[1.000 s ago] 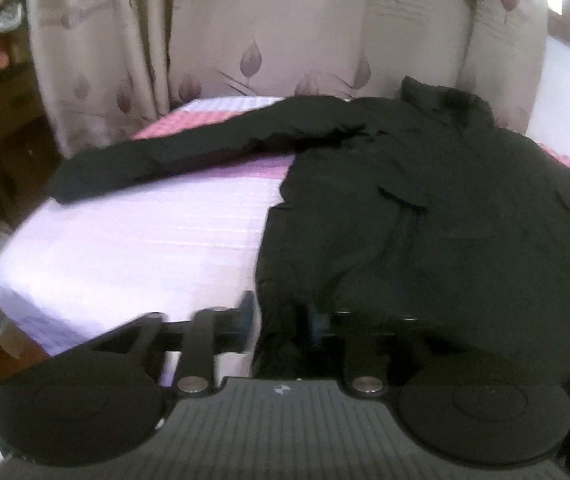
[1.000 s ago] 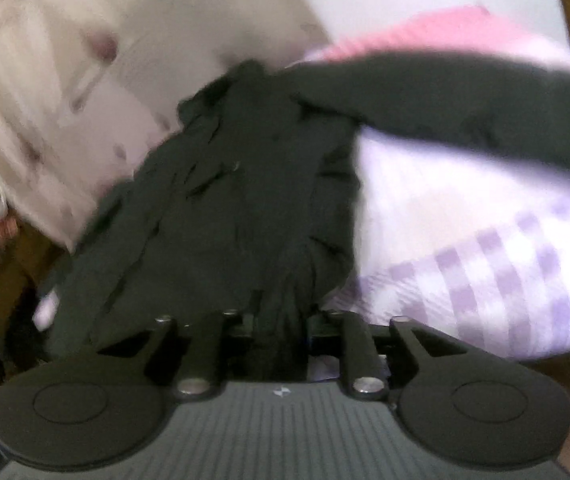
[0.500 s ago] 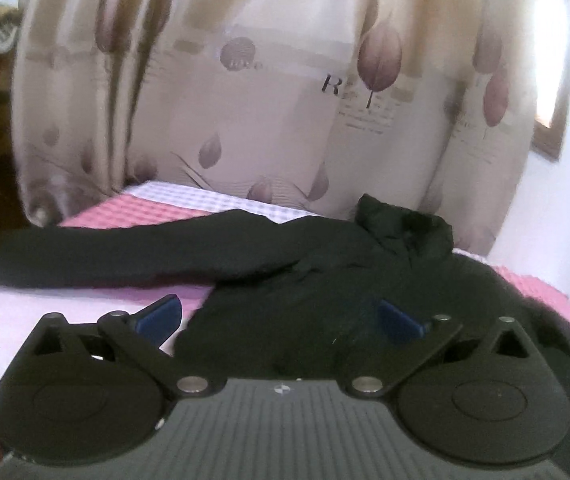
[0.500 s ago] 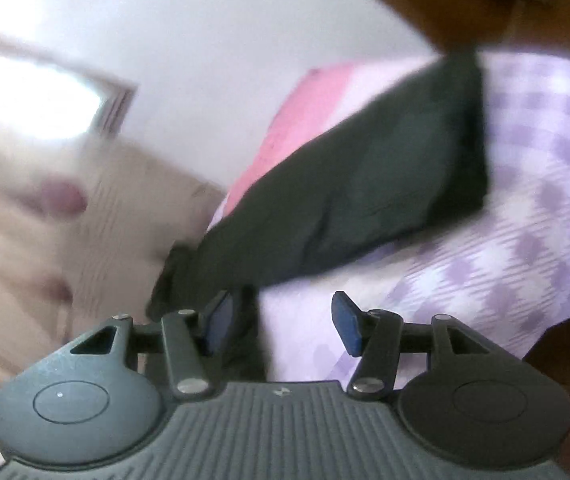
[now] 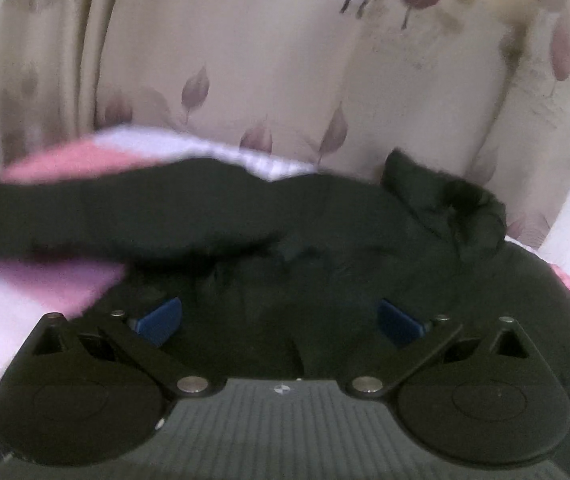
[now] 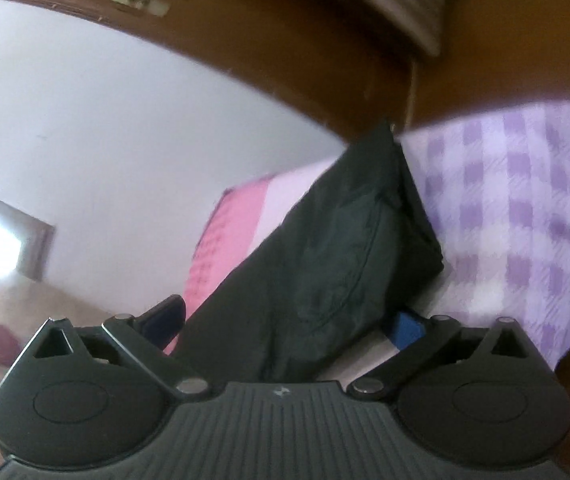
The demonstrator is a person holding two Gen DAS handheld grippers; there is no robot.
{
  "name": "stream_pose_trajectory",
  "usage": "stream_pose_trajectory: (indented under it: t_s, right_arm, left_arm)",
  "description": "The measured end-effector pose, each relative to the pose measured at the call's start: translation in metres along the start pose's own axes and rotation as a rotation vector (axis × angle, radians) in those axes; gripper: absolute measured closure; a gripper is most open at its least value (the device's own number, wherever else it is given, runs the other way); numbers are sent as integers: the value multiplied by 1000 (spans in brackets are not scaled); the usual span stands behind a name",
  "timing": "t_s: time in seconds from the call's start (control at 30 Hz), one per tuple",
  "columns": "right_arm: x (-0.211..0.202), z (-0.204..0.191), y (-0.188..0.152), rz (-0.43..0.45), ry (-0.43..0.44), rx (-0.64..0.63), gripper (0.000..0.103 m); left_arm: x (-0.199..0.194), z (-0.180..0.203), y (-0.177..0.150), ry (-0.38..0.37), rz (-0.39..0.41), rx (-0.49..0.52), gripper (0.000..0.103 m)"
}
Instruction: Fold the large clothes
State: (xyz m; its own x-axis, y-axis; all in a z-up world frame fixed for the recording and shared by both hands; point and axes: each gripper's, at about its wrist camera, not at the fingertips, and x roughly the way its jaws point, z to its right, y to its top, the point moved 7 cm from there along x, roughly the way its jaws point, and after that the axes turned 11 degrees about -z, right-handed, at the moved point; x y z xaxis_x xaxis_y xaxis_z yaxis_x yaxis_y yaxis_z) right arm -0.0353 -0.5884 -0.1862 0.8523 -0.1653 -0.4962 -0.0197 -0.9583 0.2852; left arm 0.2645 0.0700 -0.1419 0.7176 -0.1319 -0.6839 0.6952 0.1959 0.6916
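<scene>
Left wrist view: the left gripper (image 5: 279, 320), its blue-padded fingers (image 5: 161, 319) spread wide apart after having just opened, hovered above the black, crumpled fabric jacket (image 5: 325, 264) with nothing clamped between them. The jacket lay flat on the bed, on a pink and lilac checked bedsheet (image 5: 45, 280); one long sleeve (image 5: 85, 212) stretched out to the left, and the rumpled collar (image 5: 457, 204) sat at the far end, near a cream curtain printed with mauve leaves (image 5: 245, 80). Right wrist view: the right gripper (image 6: 285, 326) likewise stood fully apart, its jaws having just been opening; the other black sleeve (image 6: 345, 248) ran between the fingers (image 6: 407, 328) and away from the camera, but the pads did not press on it. This sleeve rested on the same sheet, with a pink band (image 6: 237, 232) to its left and lilac checks (image 6: 525, 220) to its right. Behind it were a white wall (image 6: 105, 120) and brown wooden furniture (image 6: 325, 60). Both views were blurred.
</scene>
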Motion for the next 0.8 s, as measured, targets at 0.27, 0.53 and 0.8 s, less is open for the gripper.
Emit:
stream_pose_trajectory:
  t_s: [0.27, 0.53, 0.8]
  right_arm:
    - [68, -1, 37, -106, -69, -40, 85]
    - [95, -219, 31, -19, 217, -332, 87]
    - [153, -402, -175, -271, 570, -756, 87]
  left_arm:
    - [-9, -12, -3, -103, 51, -80, 0]
    - [-14, -24, -1, -170, 90, -173, 0]
    - [-17, -31, -1, -202, 109, -219, 0]
